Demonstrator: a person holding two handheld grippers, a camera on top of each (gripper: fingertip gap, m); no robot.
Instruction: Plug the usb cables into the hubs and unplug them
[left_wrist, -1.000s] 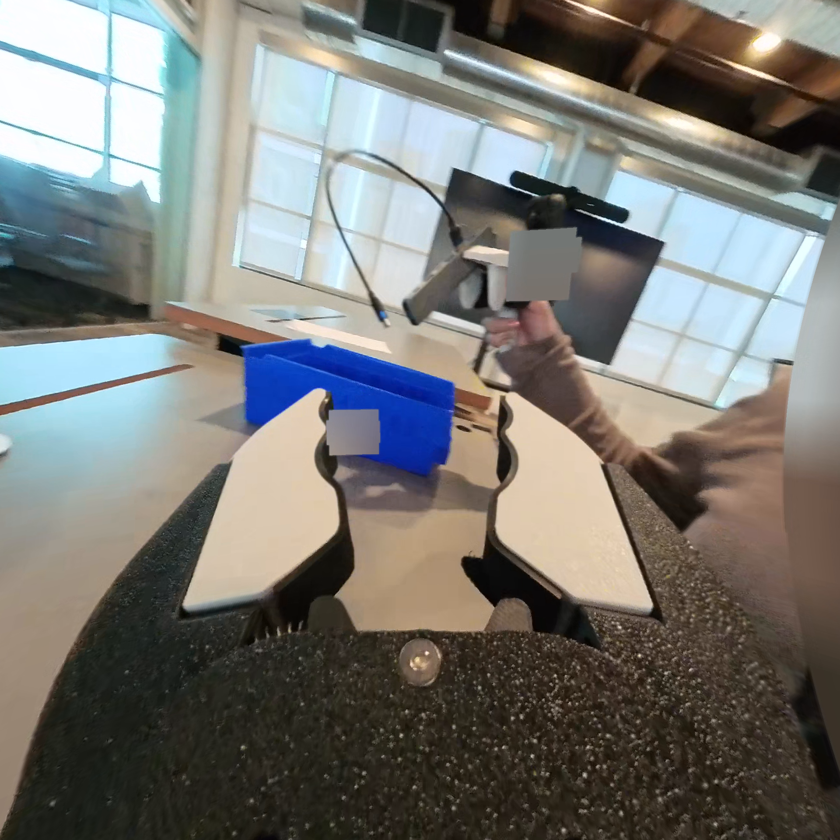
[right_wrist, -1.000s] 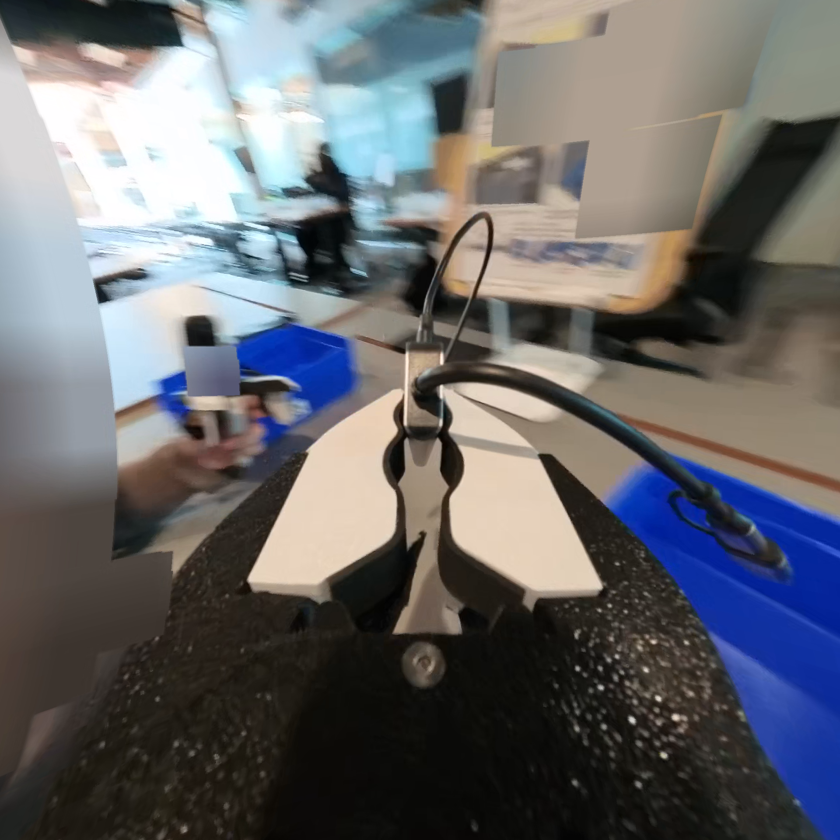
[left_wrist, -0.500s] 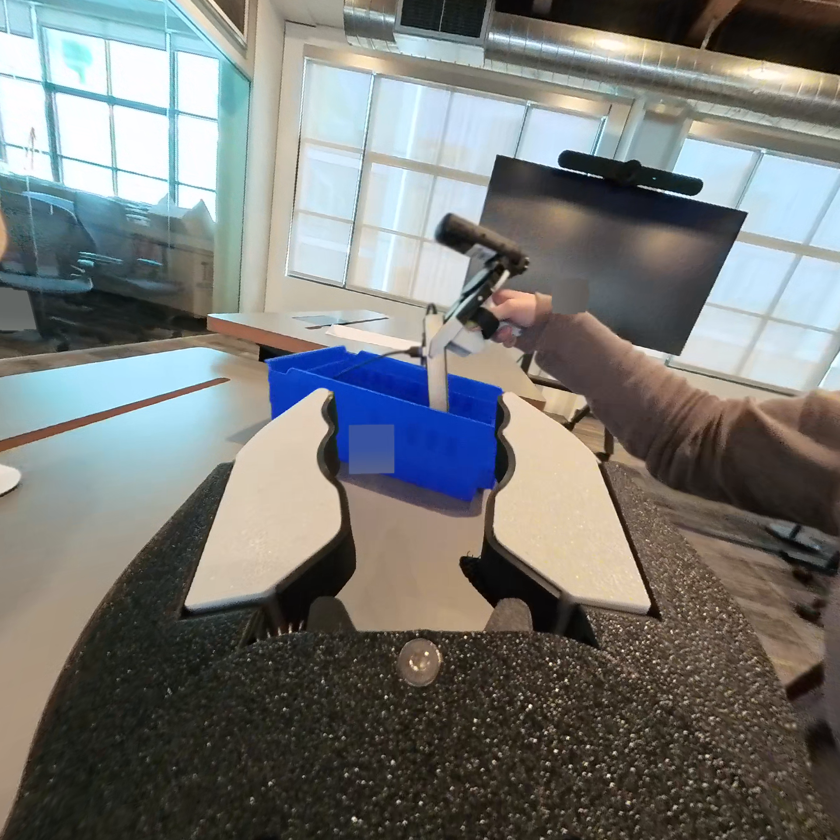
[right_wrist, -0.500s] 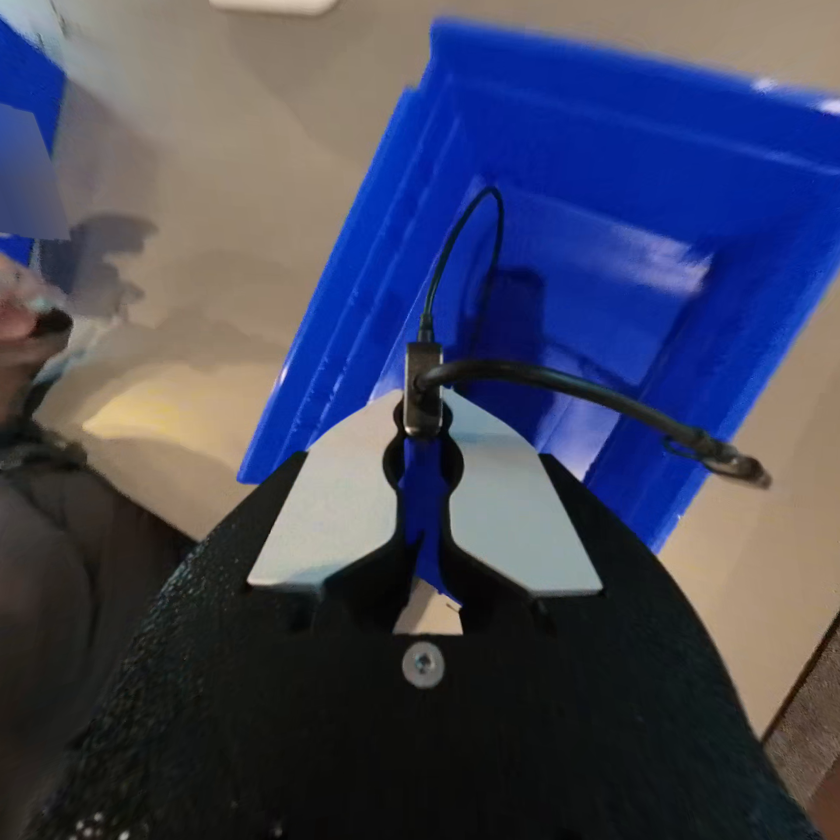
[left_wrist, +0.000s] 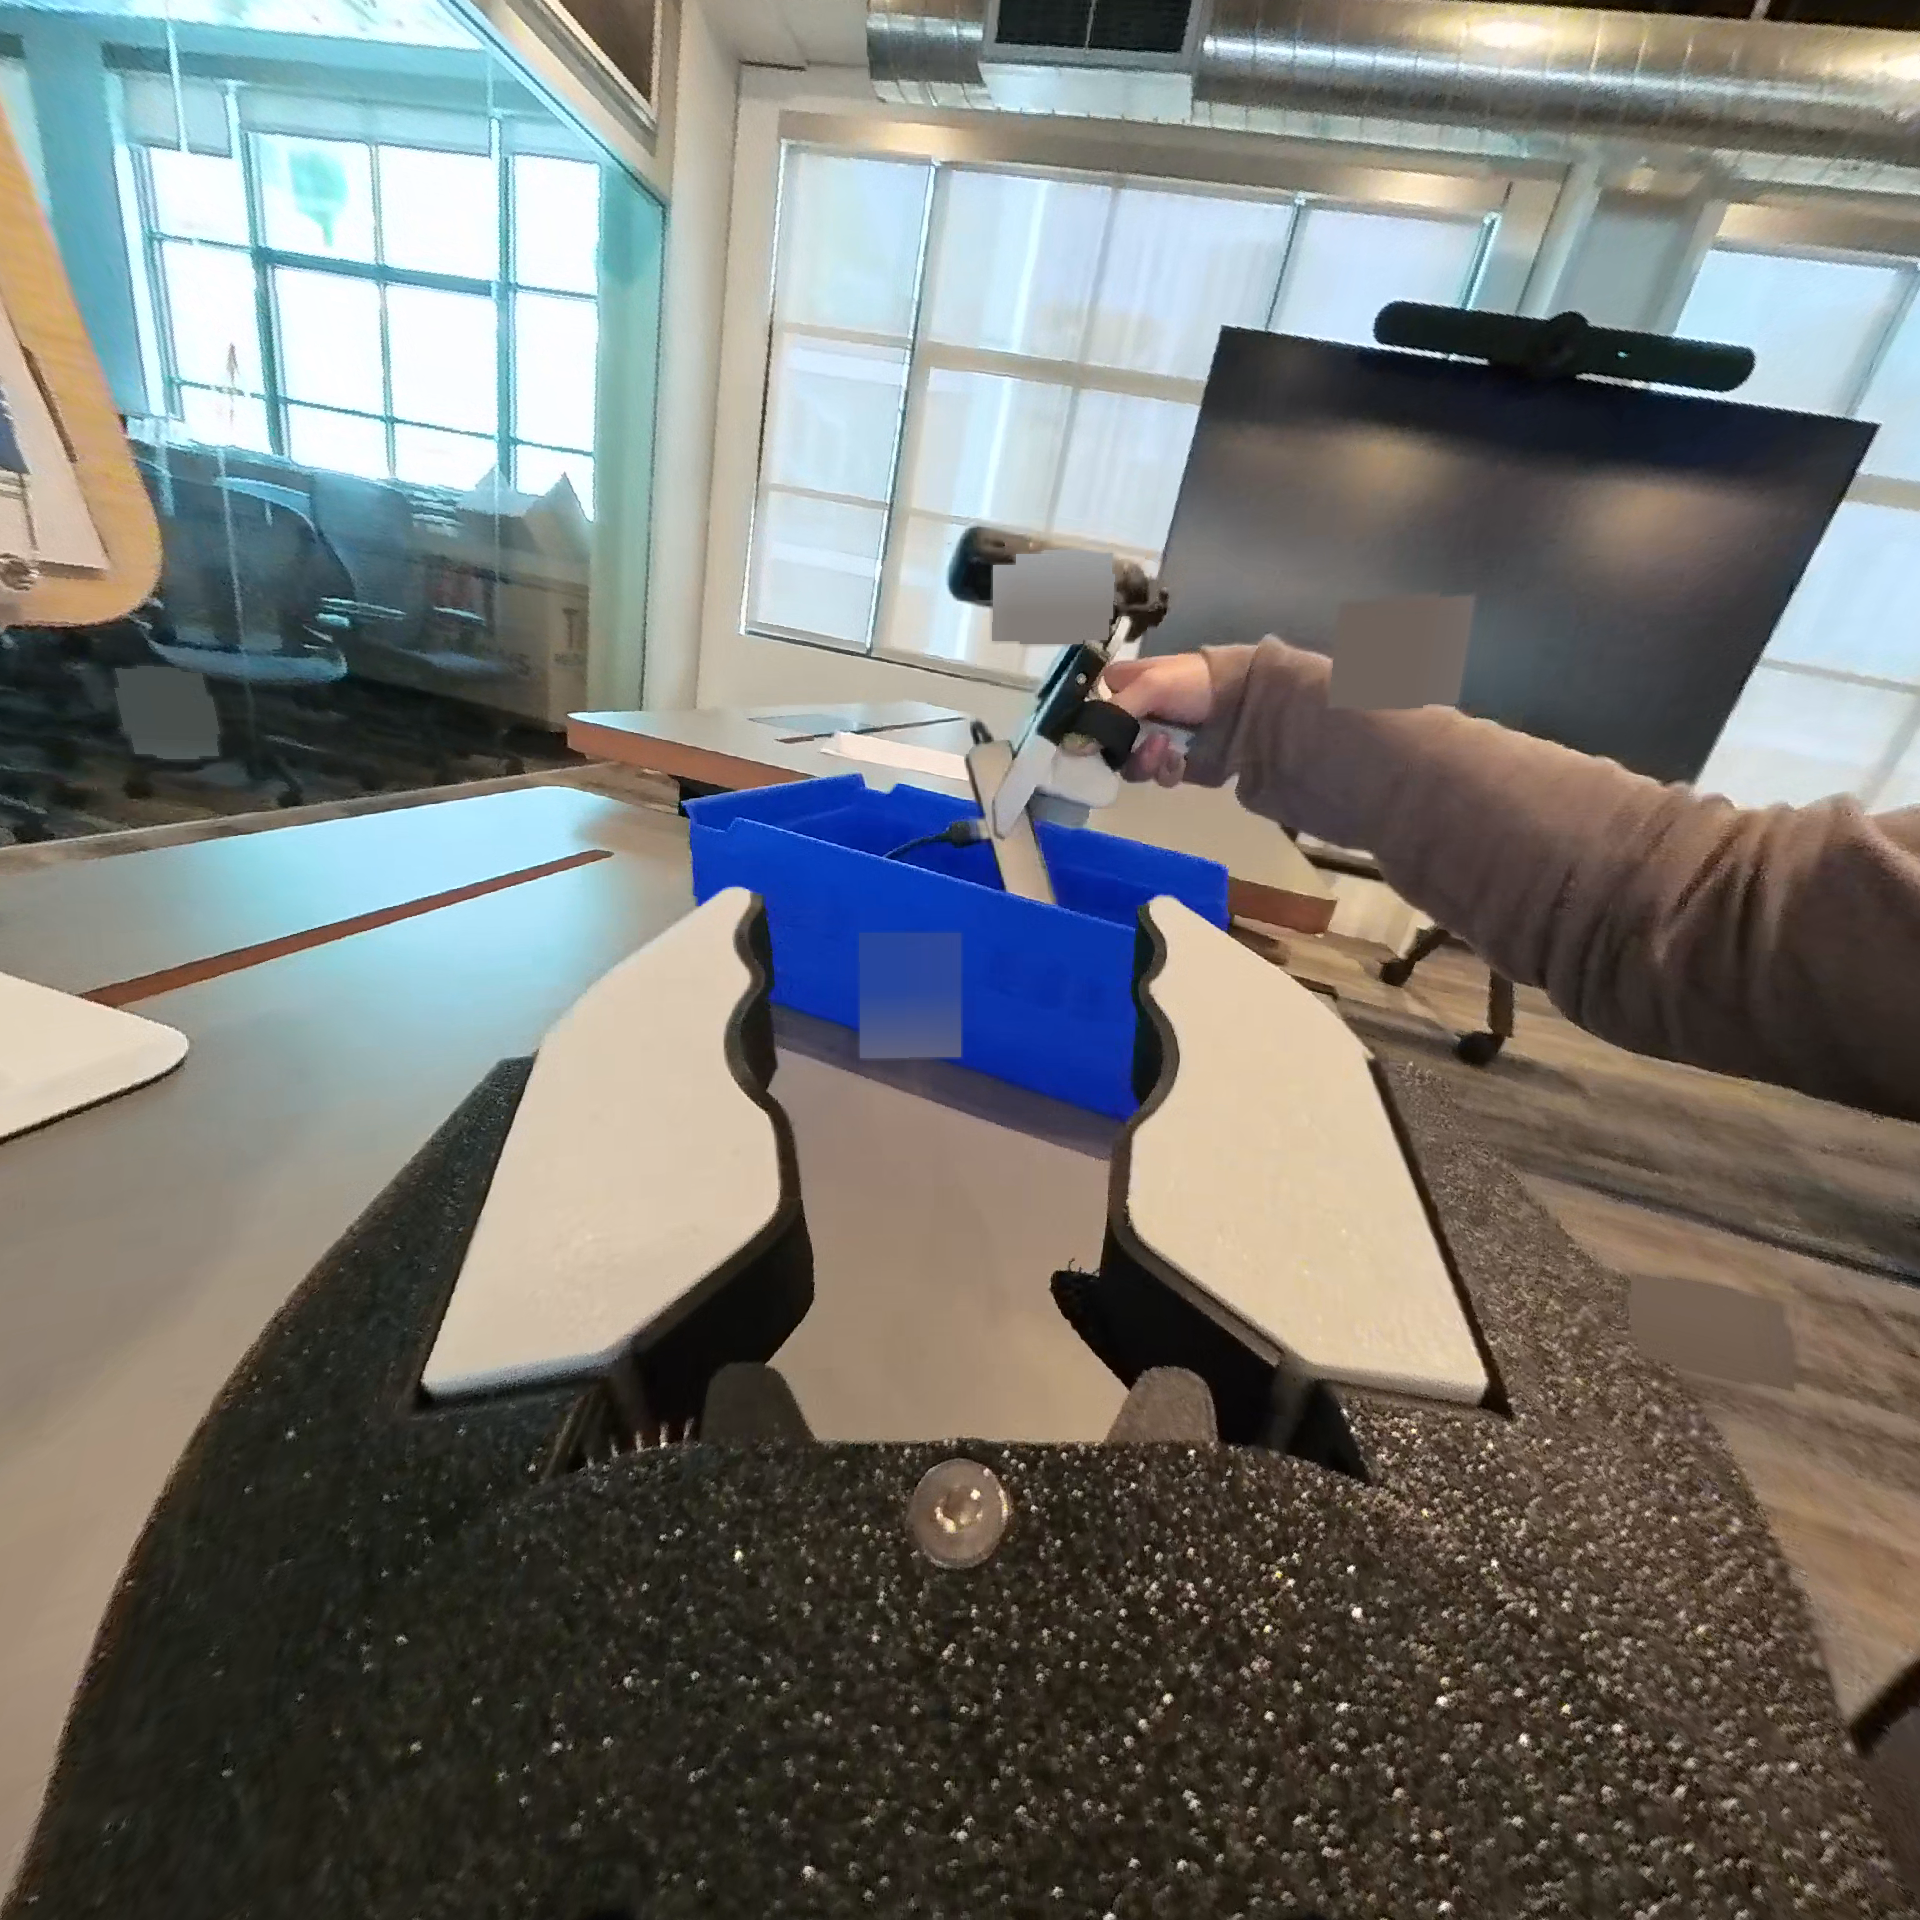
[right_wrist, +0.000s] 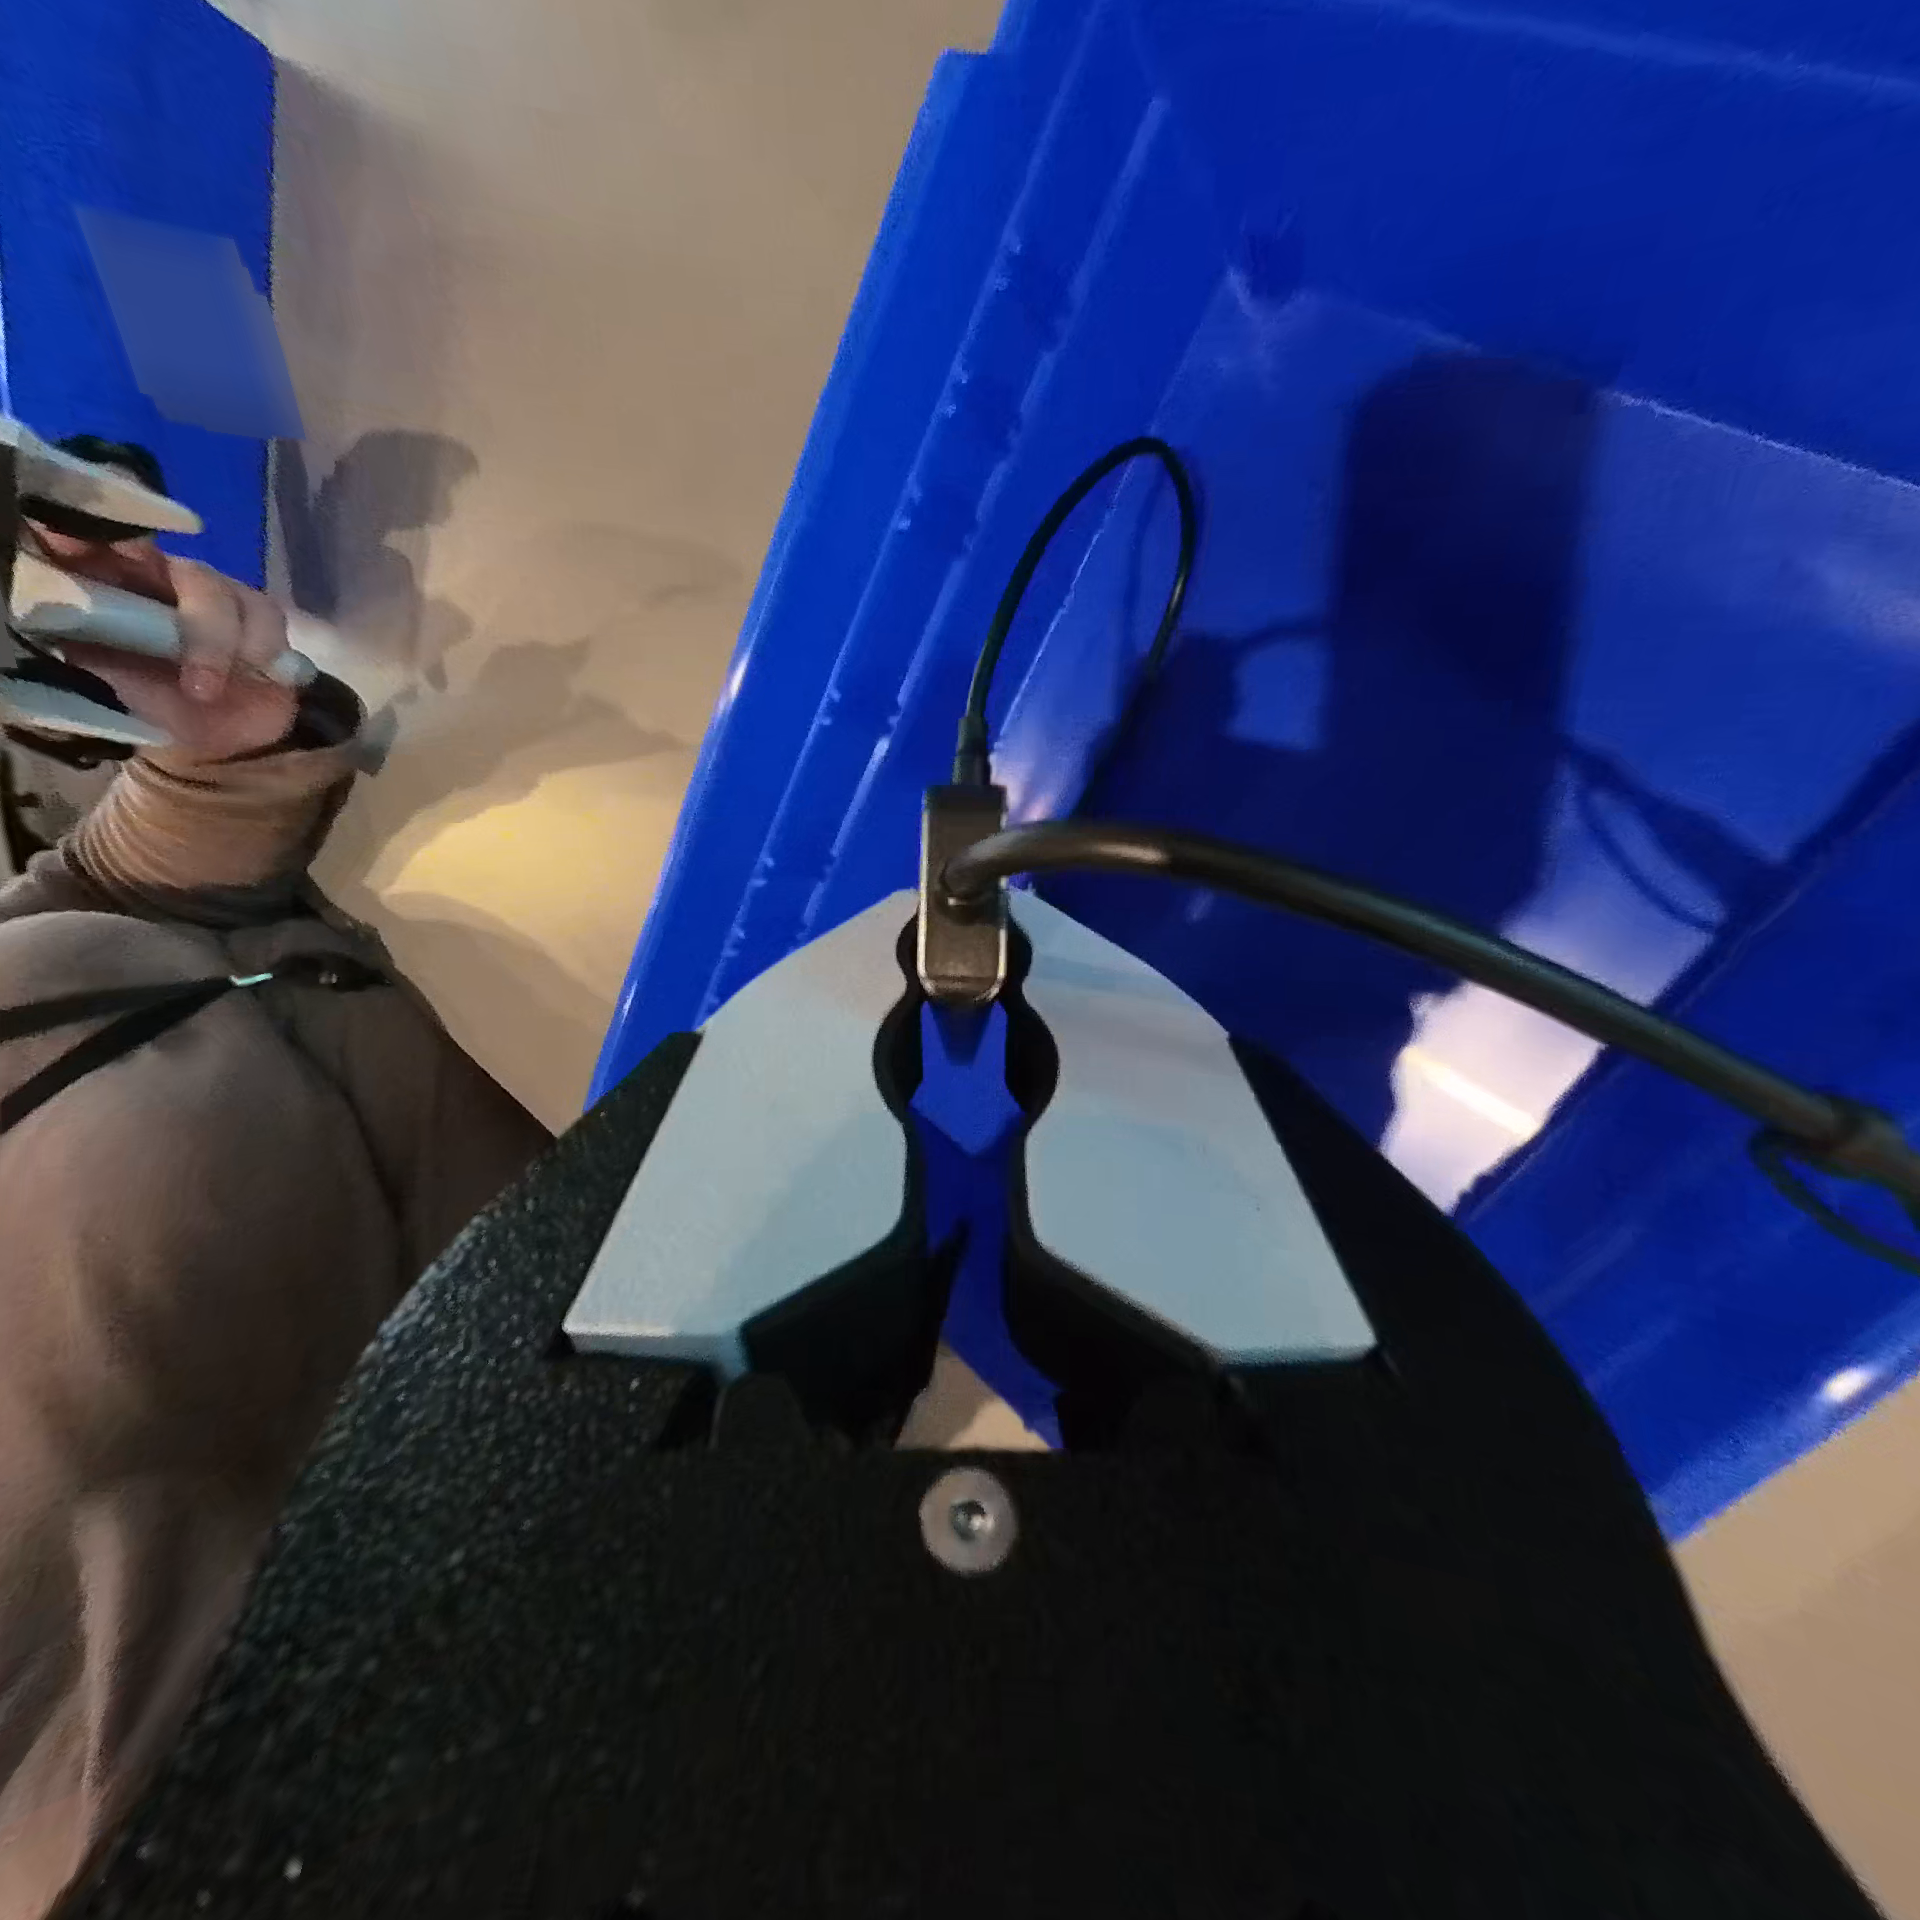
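My right gripper (right_wrist: 964, 940) is shut on a grey USB hub (right_wrist: 964, 894), tips pointing down into a blue bin (right_wrist: 1507, 260). A thin black cable (right_wrist: 1091, 499) loops off the hub's far end. A thicker black cable (right_wrist: 1455, 935) leaves its side and runs right to a connector (right_wrist: 1870, 1132) over the bin. In the left wrist view the right gripper (left_wrist: 1039, 769) holds the hub (left_wrist: 1018, 852) tilted inside the bin (left_wrist: 1049, 997). My left gripper (left_wrist: 945, 914) is open and empty, low over the table, just in front of that bin.
The grey table (left_wrist: 312, 1039) carries a white flat object (left_wrist: 73, 1049) at the left edge. A second blue bin (right_wrist: 125, 125) shows at the top left of the right wrist view. A dark screen on a wheeled stand (left_wrist: 1507, 571) and another table (left_wrist: 727, 738) stand behind. Some 30 cm of space lies between my two pairs of fingers.
My right gripper has swung from raised in the air down into the blue bin, still holding the hub and its cables. My left gripper stays open and has hardly moved.
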